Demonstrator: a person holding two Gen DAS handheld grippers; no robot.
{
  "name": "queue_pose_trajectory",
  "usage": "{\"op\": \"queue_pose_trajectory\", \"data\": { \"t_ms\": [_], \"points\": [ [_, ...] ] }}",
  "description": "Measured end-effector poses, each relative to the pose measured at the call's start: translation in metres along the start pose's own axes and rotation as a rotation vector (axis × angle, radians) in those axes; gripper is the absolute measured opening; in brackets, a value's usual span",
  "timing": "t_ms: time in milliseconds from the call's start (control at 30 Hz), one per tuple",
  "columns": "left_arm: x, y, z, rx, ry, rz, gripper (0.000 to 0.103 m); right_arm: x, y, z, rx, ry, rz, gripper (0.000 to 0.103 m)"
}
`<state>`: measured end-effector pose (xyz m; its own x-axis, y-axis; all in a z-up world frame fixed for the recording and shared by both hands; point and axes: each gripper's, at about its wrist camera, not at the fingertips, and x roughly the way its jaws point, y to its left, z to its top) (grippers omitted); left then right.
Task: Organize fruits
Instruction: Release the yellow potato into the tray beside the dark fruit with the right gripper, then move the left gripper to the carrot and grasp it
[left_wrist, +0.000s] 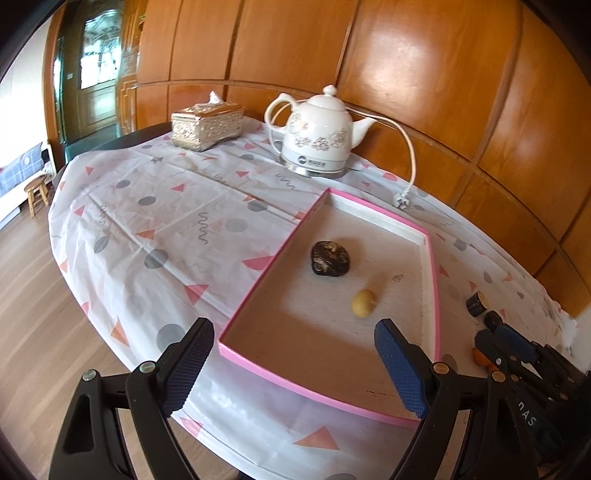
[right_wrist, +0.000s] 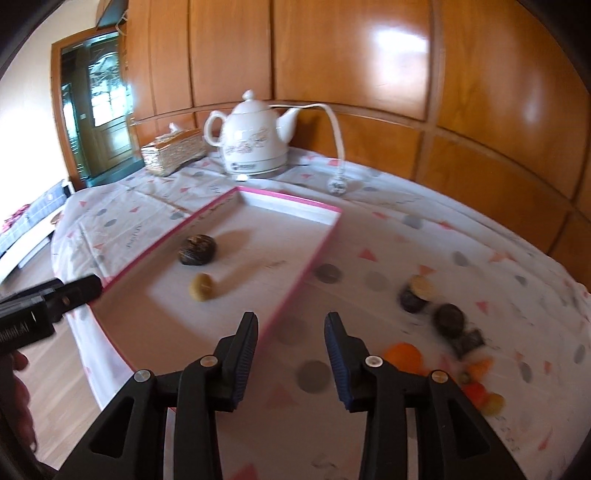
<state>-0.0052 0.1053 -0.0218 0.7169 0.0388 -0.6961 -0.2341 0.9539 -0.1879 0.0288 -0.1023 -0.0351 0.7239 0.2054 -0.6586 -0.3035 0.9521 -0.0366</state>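
Fruit still loose on tablecloth (right_wrist: 388, 236): dark ones (right_wrist: 448, 319), orange one (right_wrist: 402, 354), small bits at 3–4 o'clock from right gripper (right_wrist: 291, 354). Right gripper jaws parted, nothing between, over cloth just beside pink tray (right_wrist: 295, 284) edge. Tray holds dark fruit (left_wrist: 330, 258) and yellow fruit (left_wrist: 364, 302). Left gripper (left_wrist: 293, 369) spread wide, empty, over tray's near corner. Judgement: right gripper nearer loose pile; next reach swings toward 3 o'clock. Right view blurred, small fruits unclear.
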Motion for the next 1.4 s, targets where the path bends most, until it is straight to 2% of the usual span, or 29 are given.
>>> {"op": "queue_pose_trajectory", "data": {
  "t_ms": [367, 733, 1000, 1200, 1333, 1400],
  "points": [
    [-0.007, -0.022, -0.004, 0.089, -0.006, -0.035, 0.089, -0.023, -0.058, -0.034, 0.130, 0.007, -0.121, 0.039],
    [-0.009, -0.048, -0.008, 0.174, 0.006, -0.070, 0.089, -0.045, -0.129, -0.070, 0.279, 0.024, -0.281, 0.039],
    [-0.008, -0.076, -0.011, 0.269, 0.035, -0.141, 0.089, -0.059, -0.173, -0.104, 0.388, 0.066, -0.378, 0.039],
    [-0.007, -0.113, -0.015, 0.399, 0.074, -0.253, 0.087, -0.069, -0.190, -0.120, 0.439, 0.071, -0.405, 0.039],
    [-0.006, -0.141, -0.021, 0.490, 0.119, -0.335, 0.076, -0.070, -0.194, -0.124, 0.447, 0.070, -0.404, 0.039],
    [-0.004, -0.156, -0.025, 0.532, 0.147, -0.379, 0.062, -0.070, -0.195, -0.125, 0.449, 0.069, -0.404, 0.039]
  ]
}}
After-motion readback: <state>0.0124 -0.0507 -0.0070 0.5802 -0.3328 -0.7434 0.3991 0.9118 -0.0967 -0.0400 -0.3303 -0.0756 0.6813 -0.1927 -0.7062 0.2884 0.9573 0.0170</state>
